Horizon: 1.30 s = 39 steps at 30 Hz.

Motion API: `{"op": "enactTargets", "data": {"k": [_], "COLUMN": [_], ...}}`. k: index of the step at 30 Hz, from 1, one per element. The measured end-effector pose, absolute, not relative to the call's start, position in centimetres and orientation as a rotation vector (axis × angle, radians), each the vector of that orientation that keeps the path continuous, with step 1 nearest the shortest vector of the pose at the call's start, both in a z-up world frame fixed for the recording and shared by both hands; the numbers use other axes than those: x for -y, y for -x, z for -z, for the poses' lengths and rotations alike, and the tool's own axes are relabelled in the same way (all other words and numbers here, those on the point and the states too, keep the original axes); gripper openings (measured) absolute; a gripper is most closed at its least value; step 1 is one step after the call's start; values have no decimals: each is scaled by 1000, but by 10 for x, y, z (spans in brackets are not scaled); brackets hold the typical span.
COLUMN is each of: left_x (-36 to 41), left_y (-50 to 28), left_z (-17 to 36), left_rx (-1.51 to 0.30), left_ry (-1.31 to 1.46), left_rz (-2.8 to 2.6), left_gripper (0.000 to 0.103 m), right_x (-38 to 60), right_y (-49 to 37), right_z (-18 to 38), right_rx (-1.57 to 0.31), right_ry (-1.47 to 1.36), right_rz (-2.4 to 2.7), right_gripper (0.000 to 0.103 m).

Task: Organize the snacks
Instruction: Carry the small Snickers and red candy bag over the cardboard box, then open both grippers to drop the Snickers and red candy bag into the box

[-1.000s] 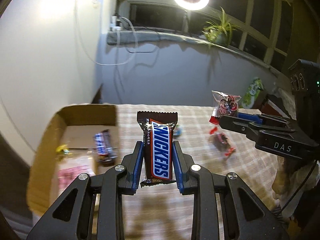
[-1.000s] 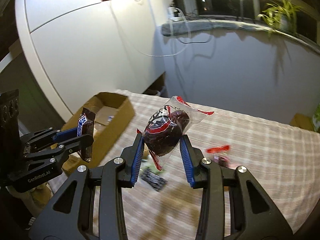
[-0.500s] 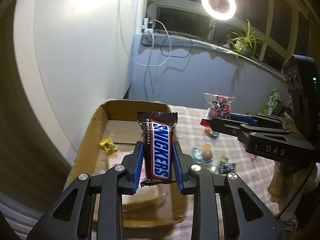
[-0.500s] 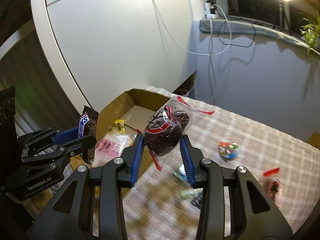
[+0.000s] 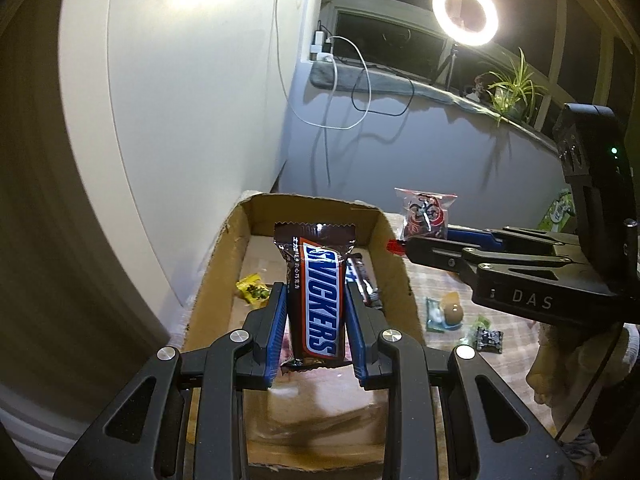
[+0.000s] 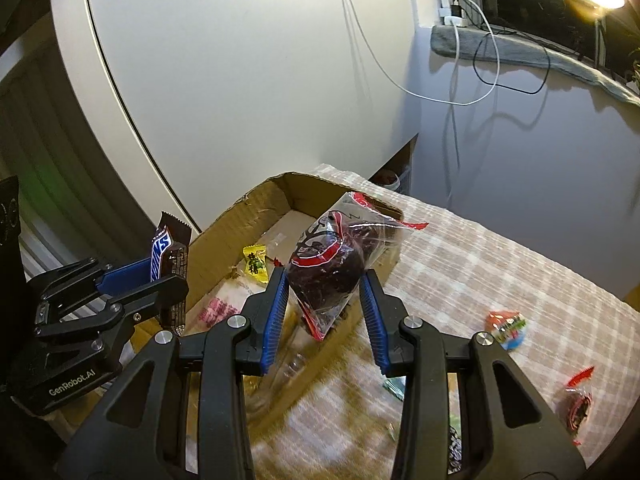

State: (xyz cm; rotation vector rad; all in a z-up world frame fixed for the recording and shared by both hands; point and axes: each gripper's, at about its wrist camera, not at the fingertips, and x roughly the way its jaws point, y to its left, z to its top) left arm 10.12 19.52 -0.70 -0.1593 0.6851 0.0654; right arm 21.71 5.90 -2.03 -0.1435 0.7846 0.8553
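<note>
Both sets of tongs are loaded right now. The left gripper has its blue pads pinching a Snickers bar by the long edges, bar standing upright dead centre of the left wrist view. The right gripper is clamped on a clear plastic pouch with a dark lumpy snack inside and red print on it, sitting mid-frame in the right wrist view.

So I'd say we're at the carry-to-the-box step. The cardboard box fills the middle of the left view right behind the bar, so that one looks about lined up over the opening. The pouch looks like it's hanging over the box's near wall, hard to say exactly. The next move, I reckon, is spreading the jaws so each snack drops in, and the right one may need to push a bit further over the rim first.

Materials: the bar wrapper is glossy foil with crimped zigzag ends, stiff enough to stand. The pouch is thin crinkly film, floppy, its tail dangling below the pads. The box is raw corrugated card with ragged torn edges, and already has a yellow candy and another dark bar lying inside. Lower right of both views, more loose snacks sit scattered on the checked woven tablecloth, including a round colourful one.
</note>
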Motion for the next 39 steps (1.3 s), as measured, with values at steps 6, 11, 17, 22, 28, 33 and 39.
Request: {"op": "enactTargets", "data": {"k": [6,11,17,22,28,33,39], "left_x": [-202,-203,-205,-205,-205,-206,-202], "left_y": [-105,-109,-111,-110,-107,-106,-104], "left_z": [11,13,13,12,8,7,4], "left_rx": [-695,-706,-708,-700,-686,-682,-676], "left_ry": [163,159,161,164,157,159,151], "left_rz": [-74,-75,-81,-86,-99,-106,-105], "left_gripper": [27,27,28,38,55,57,57], "right_x": [-78,-85,-87,-86,-83,-81,-75], "right_y": [-225,-233,-237,-237,-237,-235,-228], "right_z": [27,33,37,35,30,27,18], "right_rx": [-805,-825,-829,-813,-803,-800,-769], "right_ry": [158,154,158,166,170,170,164], "right_rz": [-868,-867,-859,-847,-826,-815,-807], "right_gripper": [39,40,41,59,63,71,88]}}
